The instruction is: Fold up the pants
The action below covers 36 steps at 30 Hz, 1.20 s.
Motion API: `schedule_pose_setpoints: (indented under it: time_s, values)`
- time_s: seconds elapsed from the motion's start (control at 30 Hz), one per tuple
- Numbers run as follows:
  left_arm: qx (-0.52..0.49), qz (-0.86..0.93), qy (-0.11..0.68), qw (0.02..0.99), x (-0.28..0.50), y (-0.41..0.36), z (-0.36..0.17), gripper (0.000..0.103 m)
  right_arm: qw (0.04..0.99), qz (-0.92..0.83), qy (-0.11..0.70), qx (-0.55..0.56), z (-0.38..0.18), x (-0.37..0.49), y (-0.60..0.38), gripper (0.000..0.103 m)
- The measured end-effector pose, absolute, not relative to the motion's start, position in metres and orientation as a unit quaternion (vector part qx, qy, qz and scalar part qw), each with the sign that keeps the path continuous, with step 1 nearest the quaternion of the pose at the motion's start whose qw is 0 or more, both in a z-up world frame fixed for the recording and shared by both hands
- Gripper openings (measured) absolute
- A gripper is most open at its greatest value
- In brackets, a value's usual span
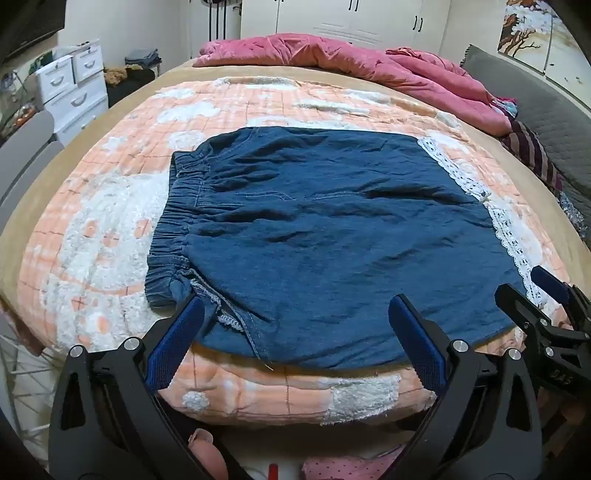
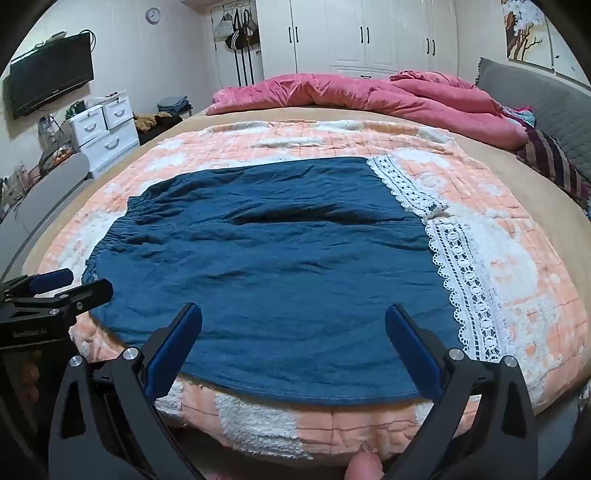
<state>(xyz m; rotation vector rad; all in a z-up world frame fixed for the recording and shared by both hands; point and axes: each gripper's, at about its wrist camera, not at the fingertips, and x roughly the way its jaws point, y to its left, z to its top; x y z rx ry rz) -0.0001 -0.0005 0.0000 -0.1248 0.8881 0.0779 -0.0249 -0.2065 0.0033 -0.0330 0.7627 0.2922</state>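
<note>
Hovering spread-fingered over pants' (image 1: 314, 229) near edge: left gripper (image 1: 295, 314), right gripper (image 2: 293, 321).

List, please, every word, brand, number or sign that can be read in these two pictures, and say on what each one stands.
"DAS": on the black body of the right tongs, seen in the left wrist view; the reading is not sure.
Small pale print on the body of the left tongs, right wrist view: too blurred to read.
Brand mark on the TV: too small to read.
Wall clock: numbers too small to read.
Pants: no text.
</note>
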Motion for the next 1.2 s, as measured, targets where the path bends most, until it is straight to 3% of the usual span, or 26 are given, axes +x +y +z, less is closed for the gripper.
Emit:
schedule_pose_setpoints:
  time_s: [1.2]
  values:
    - [-0.057,0.036,0.427,0.902,0.003,-0.005,0.001,0.094,0.915,0.143,0.375,-0.045,0.003,-0.023,-0.201,0.099]
